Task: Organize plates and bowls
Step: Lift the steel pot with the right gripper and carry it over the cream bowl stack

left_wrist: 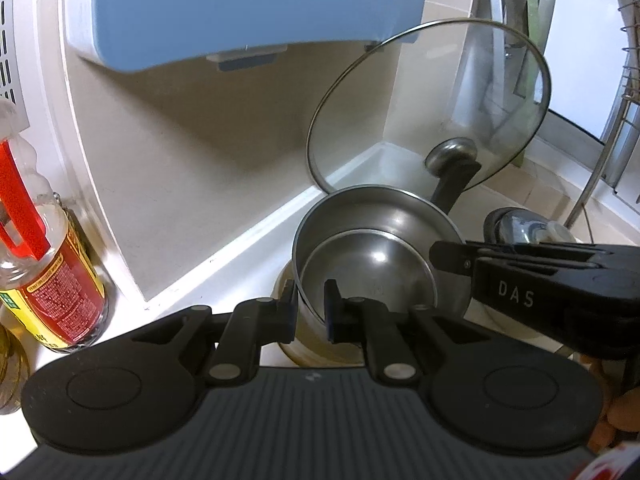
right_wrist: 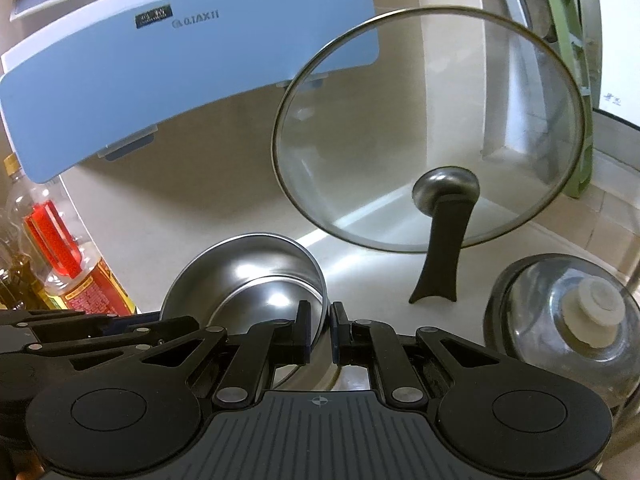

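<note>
Two nested steel bowls sit over a beige bowl (left_wrist: 304, 350) on the white counter. The outer steel bowl (left_wrist: 360, 210) holds a smaller steel bowl (left_wrist: 384, 268) tilted inside it. My left gripper (left_wrist: 311, 308) is shut on the near rims of the steel bowls, one finger outside and one inside. My right gripper (right_wrist: 321, 330) is shut on the outer steel bowl's (right_wrist: 244, 258) right rim; the smaller bowl (right_wrist: 276, 292) shows inside. The right gripper also shows in the left wrist view (left_wrist: 448, 258), reaching in from the right.
A glass pot lid (left_wrist: 432, 108) with a black handle leans in the wall corner behind the bowls. A blue appliance (left_wrist: 248, 12) hangs above. Oil bottles (left_wrist: 52, 264) stand at the left. A glass jar (right_wrist: 568, 320) stands at the right. A wire rack (left_wrist: 624, 92) is far right.
</note>
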Tool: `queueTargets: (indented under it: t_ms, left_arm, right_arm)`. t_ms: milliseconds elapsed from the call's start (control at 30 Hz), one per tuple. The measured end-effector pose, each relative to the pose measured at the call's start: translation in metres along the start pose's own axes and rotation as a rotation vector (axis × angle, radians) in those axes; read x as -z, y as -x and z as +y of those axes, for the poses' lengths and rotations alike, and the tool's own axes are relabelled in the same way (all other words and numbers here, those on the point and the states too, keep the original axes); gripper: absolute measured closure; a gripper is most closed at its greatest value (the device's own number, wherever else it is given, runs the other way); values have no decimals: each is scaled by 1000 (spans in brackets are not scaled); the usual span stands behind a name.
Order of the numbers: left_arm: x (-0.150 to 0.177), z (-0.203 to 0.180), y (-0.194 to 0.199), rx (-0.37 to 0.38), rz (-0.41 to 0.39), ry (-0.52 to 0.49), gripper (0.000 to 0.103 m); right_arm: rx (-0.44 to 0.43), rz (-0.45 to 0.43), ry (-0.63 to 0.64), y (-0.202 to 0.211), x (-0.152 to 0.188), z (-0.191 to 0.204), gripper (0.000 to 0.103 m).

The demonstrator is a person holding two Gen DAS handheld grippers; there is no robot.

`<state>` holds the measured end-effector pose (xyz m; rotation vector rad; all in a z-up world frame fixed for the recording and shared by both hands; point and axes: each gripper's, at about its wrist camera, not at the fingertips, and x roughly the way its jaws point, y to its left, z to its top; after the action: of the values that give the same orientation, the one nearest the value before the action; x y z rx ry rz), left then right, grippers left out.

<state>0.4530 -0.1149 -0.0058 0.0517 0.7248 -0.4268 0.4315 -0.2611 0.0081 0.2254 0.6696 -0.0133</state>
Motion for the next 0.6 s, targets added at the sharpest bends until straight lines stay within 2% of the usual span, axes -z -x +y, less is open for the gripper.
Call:
queueTargets:
  t_ms: [600]
  left_arm:
    - [-1,3,-15,-2,29,1,91]
  right_arm:
    - [1,52,17,-22,-1,-1,93]
